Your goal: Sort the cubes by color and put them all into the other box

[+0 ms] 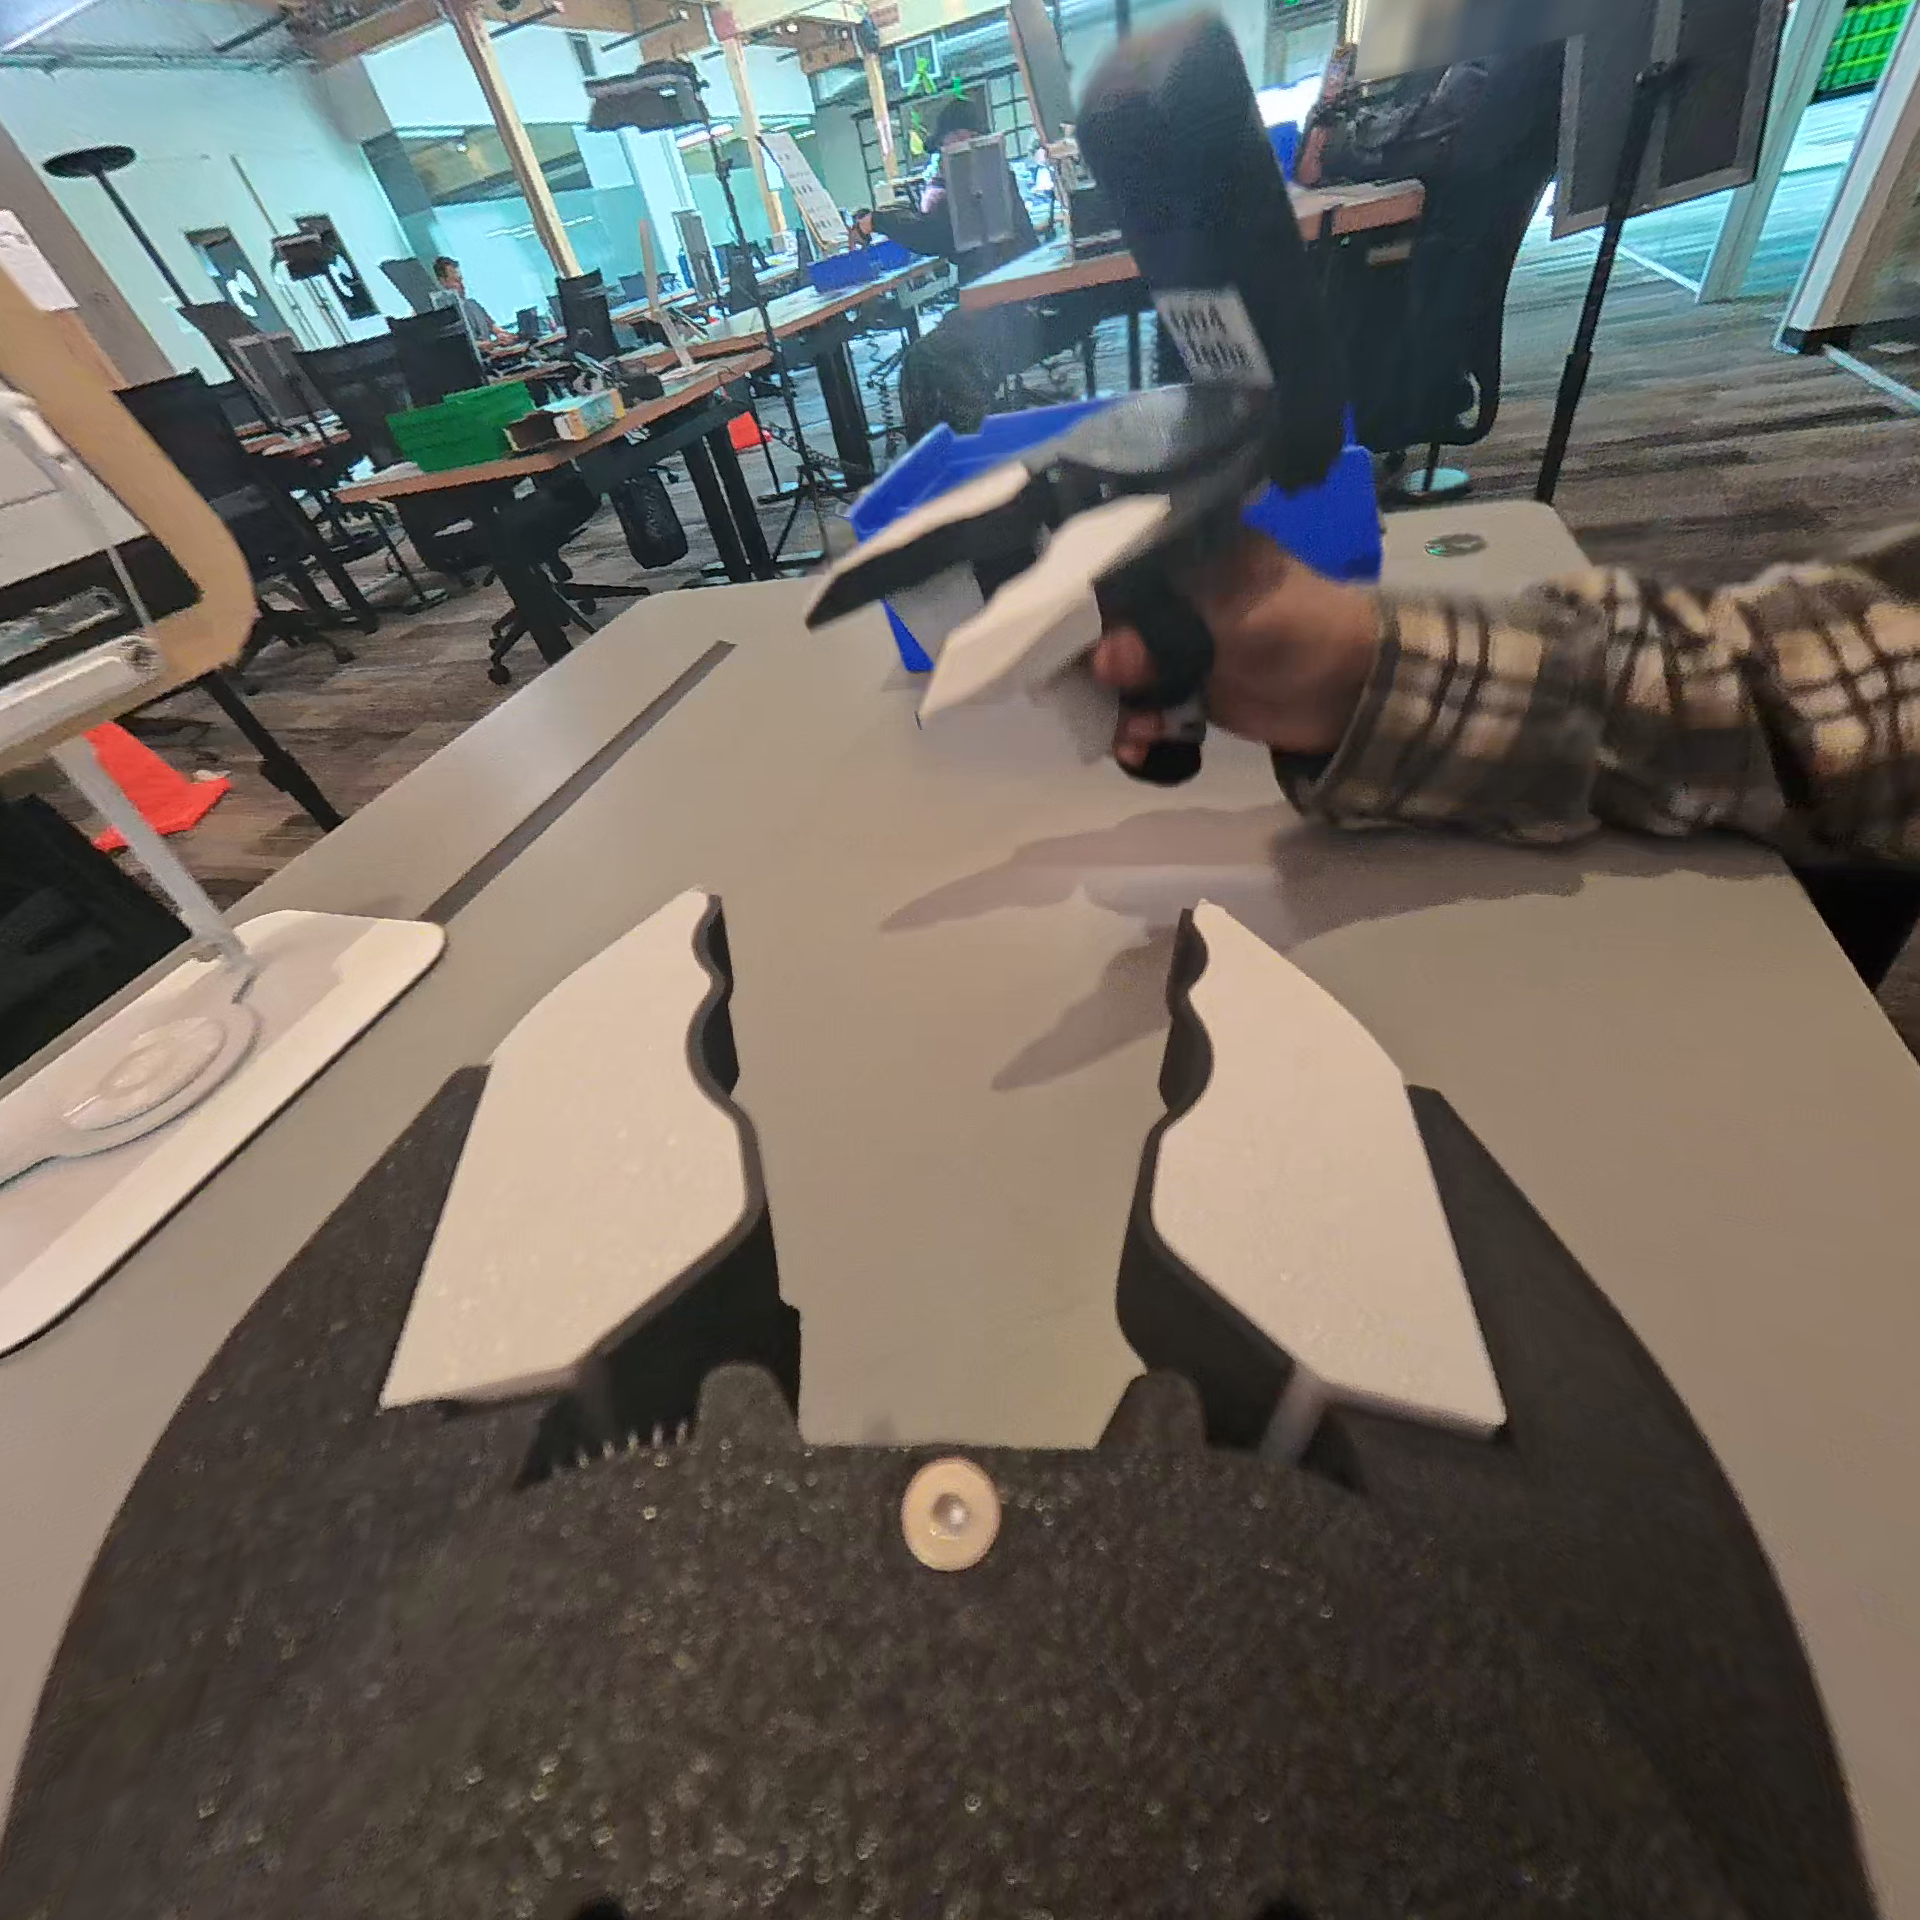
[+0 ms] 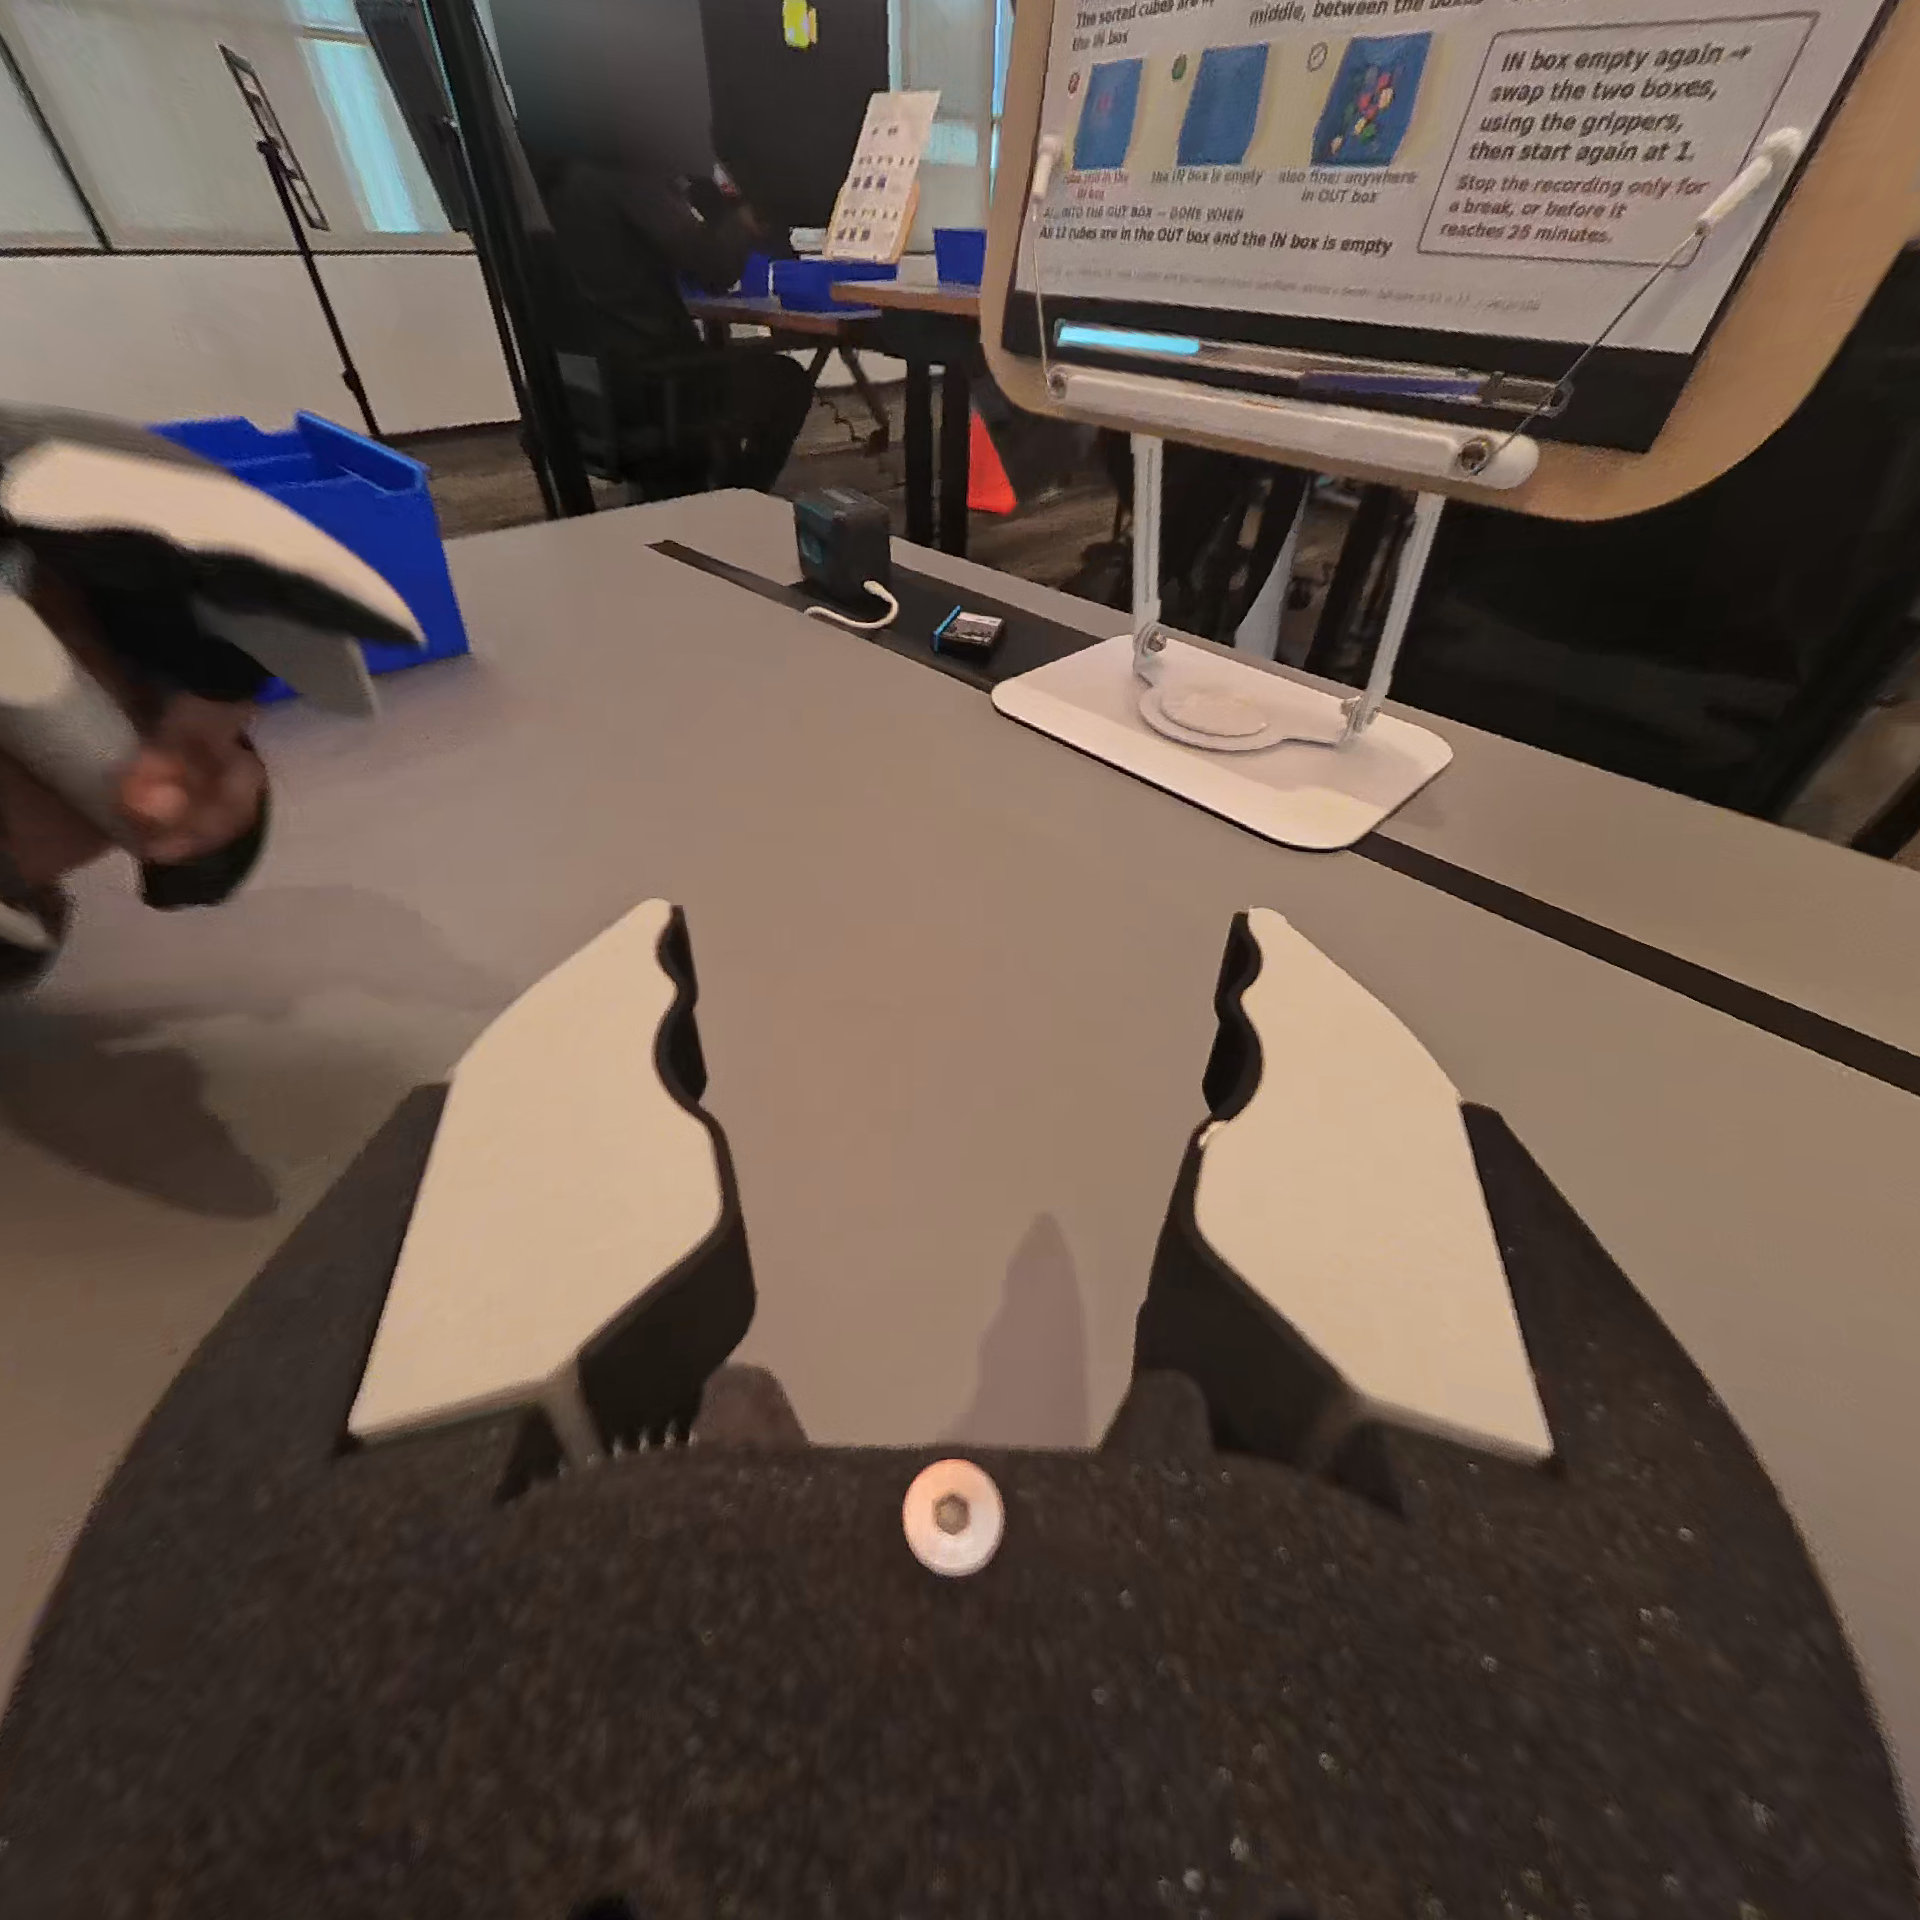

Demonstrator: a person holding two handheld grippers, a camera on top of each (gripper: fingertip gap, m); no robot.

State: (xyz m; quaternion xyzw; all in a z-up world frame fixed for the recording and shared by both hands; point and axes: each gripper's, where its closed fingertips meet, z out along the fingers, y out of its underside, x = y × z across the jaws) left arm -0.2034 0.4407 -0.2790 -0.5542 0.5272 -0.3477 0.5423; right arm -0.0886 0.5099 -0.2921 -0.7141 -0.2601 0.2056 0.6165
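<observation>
Here both grippers, left gripper [image 1: 951,935] and right gripper [image 2: 956,935], hover spread above the grey table [image 2: 935,790].

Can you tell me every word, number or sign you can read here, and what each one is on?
I don't repeat writing from pictures, so here is what carries it.
The instruction sheet, upright at right: printed lines and small pictures, mostly legible.
The white sticker on the right gripper: dark characters, blurred.
The far sheet in the background: too small to read.
</observation>
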